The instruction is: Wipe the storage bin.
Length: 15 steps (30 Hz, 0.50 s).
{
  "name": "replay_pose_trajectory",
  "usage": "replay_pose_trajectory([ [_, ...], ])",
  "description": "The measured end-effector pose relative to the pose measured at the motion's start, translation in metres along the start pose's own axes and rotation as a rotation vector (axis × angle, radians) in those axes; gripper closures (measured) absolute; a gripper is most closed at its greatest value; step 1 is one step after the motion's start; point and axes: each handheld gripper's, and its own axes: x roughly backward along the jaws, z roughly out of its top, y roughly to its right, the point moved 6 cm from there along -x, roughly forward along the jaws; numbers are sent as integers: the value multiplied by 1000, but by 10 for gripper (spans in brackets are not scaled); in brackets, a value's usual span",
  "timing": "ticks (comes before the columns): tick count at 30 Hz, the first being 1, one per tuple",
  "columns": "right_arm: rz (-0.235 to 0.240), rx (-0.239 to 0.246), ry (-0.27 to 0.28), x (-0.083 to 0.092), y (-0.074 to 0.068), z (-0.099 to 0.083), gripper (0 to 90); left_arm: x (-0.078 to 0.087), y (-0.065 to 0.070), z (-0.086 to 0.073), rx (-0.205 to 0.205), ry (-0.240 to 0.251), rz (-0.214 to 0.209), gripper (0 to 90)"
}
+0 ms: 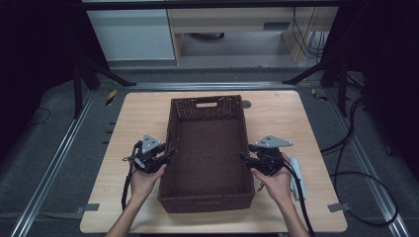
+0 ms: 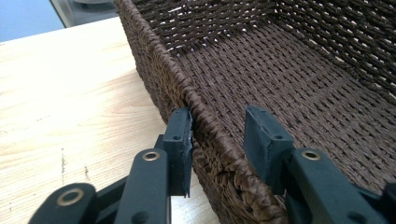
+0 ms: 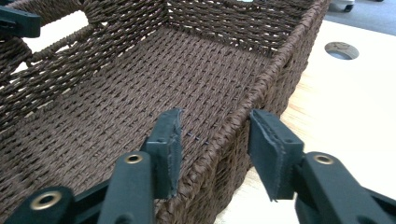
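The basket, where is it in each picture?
High view: the basket sits mid-table between the two grippers.
Left gripper view: its wall runs from the top down between the jaws, inside at right.
Right gripper view: its wall runs between the jaws, inside at left.
Shared landmark: the handle hole in the end wall.

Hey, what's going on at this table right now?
A person holds a gripper in each hand at the two long sides of an empty brown woven basket on a wooden table. The left gripper straddles the left rim, one pad against the outside, the other apart inside. The right gripper straddles the right rim with both pads clear of it. Neither has clamped the basket.
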Motion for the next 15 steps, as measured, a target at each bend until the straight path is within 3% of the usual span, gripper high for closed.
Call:
replay_pose_trajectory([
  [6,-22,-12,87,15,11,13,416,-1,0,0,-18,5,0,599],
  [15,-116,-72,113,34,49,6,314,-3,-1,0,-9,-8,-16,580],
])
